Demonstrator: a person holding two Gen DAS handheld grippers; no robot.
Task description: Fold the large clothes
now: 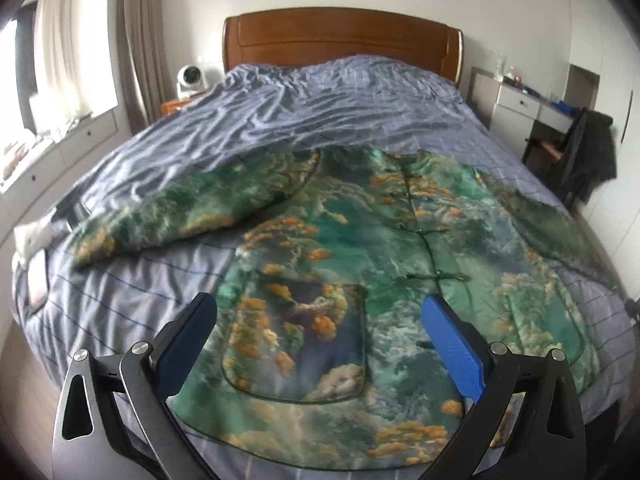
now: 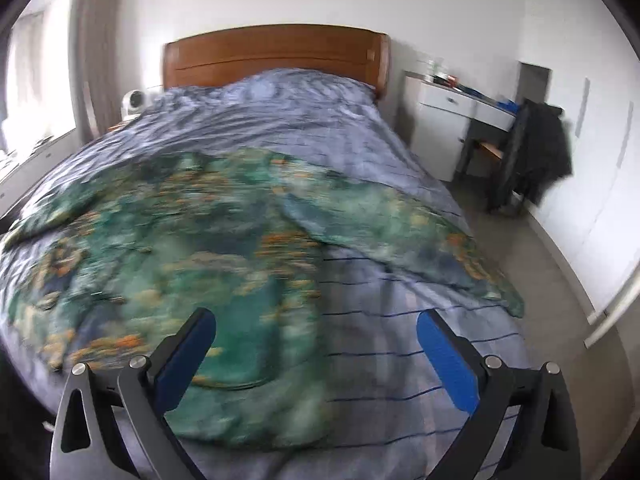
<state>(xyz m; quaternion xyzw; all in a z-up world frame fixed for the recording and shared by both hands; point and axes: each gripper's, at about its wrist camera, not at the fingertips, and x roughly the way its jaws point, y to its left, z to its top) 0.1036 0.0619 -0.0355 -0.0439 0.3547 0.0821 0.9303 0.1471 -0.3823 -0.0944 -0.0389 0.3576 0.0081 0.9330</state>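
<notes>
Both wrist views, bed's foot (facing headboard [image 1: 340, 40])

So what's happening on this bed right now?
A large green printed jacket lies spread out flat, front up, on the blue-grey bedcover, sleeves out to both sides. A person holds a gripper in each hand above the near end of the bed. The left gripper hovers open over the jacket's lower front, and the right gripper hovers open near its right edge. Neither grips any cloth, and no fold shows yet. The right wrist view is motion-blurred.
</notes>
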